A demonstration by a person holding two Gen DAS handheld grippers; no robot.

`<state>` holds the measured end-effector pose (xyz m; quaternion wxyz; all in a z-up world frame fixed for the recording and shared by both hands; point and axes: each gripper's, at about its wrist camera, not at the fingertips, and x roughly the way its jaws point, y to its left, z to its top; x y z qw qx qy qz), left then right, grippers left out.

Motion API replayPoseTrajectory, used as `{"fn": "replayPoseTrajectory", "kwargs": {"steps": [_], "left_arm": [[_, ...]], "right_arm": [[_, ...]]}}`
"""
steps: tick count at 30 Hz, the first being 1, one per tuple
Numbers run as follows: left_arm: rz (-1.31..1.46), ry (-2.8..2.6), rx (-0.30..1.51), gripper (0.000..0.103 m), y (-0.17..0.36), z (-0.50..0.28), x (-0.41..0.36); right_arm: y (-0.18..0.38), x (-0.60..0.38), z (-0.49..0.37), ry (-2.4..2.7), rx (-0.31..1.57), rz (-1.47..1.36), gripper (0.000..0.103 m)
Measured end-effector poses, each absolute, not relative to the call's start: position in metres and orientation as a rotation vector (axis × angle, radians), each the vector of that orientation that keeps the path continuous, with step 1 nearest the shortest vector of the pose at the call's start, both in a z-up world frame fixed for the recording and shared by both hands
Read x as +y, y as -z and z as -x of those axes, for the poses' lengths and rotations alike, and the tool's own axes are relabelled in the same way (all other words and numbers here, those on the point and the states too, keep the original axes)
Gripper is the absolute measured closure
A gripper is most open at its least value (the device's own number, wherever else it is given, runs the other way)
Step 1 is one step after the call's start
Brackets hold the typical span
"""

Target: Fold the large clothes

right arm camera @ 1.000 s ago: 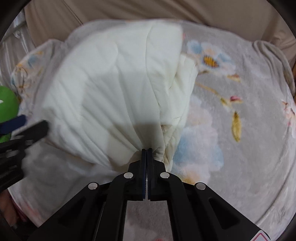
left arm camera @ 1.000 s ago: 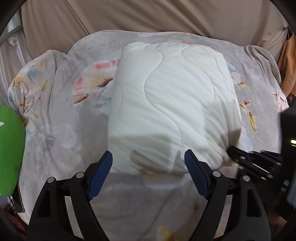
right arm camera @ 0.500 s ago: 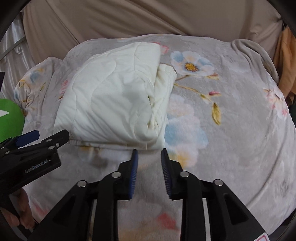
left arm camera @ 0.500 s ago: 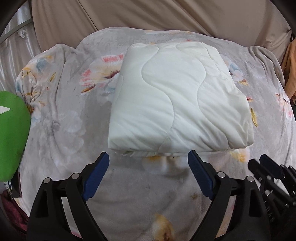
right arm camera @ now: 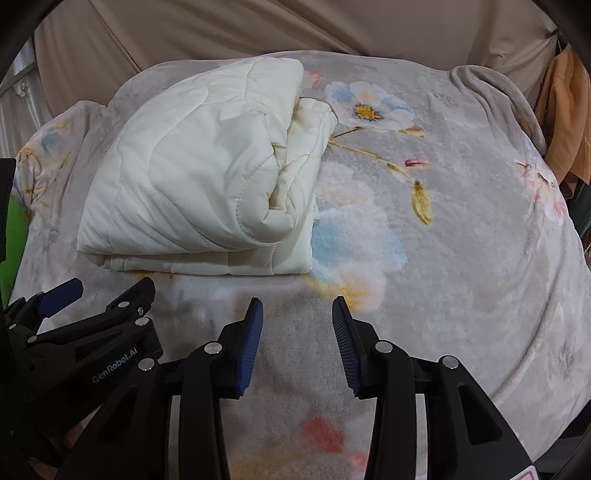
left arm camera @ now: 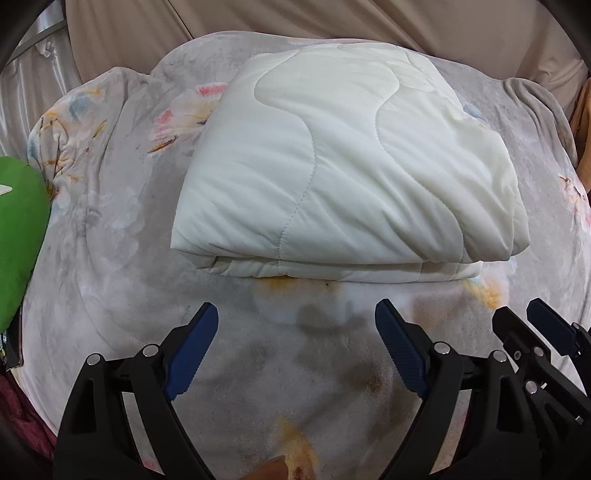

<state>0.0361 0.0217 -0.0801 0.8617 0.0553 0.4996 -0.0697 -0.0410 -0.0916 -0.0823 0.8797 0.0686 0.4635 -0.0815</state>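
Quilt: a white quilted quilt (left arm camera: 343, 162), folded into a thick rectangular bundle of several layers, lies flat on the blanket ahead of both tongs. Its near folded edge faces the tongs; wavy stitch lines run across its top.
Quilt, right side: in the right wrist view the quilt (right arm camera: 199, 177) shows a loose rolled fold on its right edge, with a lower layer sticking out beneath it.
Left tongs: the left tongs (left arm camera: 295, 350) hang just short of the quilt's near edge — fingers spread wide, nothing between the blue pads, no contact with the quilt.
Right tongs: the right tongs (right arm camera: 297, 343) sit near the quilt's front right corner, slightly to its right; fingers apart, holding nothing, clear of the fabric.
Tongs, relative: the two tongs are side by side. The right tongs (left arm camera: 546, 332) appear at the right edge of the left wrist view; the left tongs (right arm camera: 96, 295) appear at the lower left of the right wrist view.
Blanket: a grey floral blanket (right arm camera: 461, 229) covers the bed under the quilt and both tongs.
Green object: a green object (left arm camera: 18, 240) lies to the left of the left tongs — what it is cannot be told.
Backdrop: beige cloth (left arm camera: 332, 22) hangs beyond the quilt.
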Motion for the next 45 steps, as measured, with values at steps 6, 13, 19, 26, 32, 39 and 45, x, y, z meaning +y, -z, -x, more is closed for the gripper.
{"fn": "replayPoseTrajectory", "kwargs": {"steps": [6, 13, 19, 26, 32, 39, 45], "left_arm": [[-0.119, 0.126, 1.034, 0.018, 0.081, -0.034, 0.018], [-0.126, 0.119, 1.026, 0.019, 0.082, -0.032, 0.014], [-0.12, 0.123, 1.031, 0.019, 0.083, -0.033, 0.015], [-0.112, 0.129, 1.032, 0.019, 0.084, -0.034, 0.018], [-0.114, 0.131, 1.034, 0.019, 0.084, -0.032, 0.02], [-0.131, 0.118, 1.04, 0.016, 0.086, -0.032, 0.02], [-0.122, 0.113, 1.055, 0.014, 0.087, -0.035, 0.025]], "right_arm": [[0.086, -0.09, 0.041, 0.165, 0.971, -0.131, 0.06], [0.091, -0.092, 0.041, 0.168, 0.986, -0.142, 0.059], [0.092, -0.093, 0.042, 0.173, 0.985, -0.142, 0.06], [0.092, -0.091, 0.043, 0.169, 0.982, -0.146, 0.06], [0.092, -0.089, 0.044, 0.169, 0.977, -0.143, 0.06], [0.092, -0.086, 0.044, 0.17, 0.974, -0.142, 0.06], [0.091, -0.081, 0.043, 0.173, 0.967, -0.142, 0.06]]}}
